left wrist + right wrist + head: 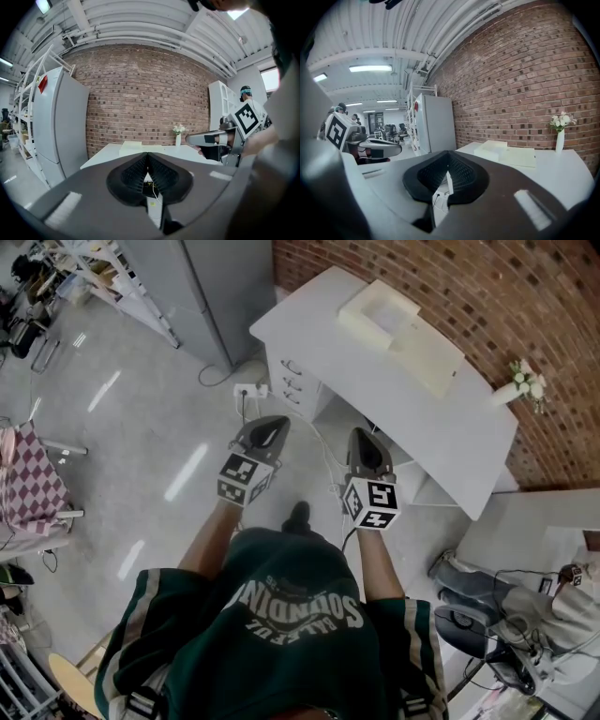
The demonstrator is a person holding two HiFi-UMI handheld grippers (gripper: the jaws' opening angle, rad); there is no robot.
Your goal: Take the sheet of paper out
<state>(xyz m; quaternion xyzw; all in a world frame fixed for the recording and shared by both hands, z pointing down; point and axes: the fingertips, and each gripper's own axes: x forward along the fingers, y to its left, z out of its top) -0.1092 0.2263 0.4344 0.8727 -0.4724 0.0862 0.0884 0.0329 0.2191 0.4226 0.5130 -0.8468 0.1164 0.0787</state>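
Facing white table [375,381] edge, left gripper [268,424], right gripper [362,436], jaws pressed together, open floor [159,418] below

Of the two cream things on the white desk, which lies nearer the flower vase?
The flat, thin one, which lies between the raised boxy block and the vase. The block sits farther off, toward the desk's other end.

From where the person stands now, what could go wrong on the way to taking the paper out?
1. Loose cables trail across the floor before the white desk; feet could catch them.
2. The white vase of flowers stands near the desk's edge; a swing might topple it.
3. The left hand-held gripper and right hand-held gripper are shut; they must open first.
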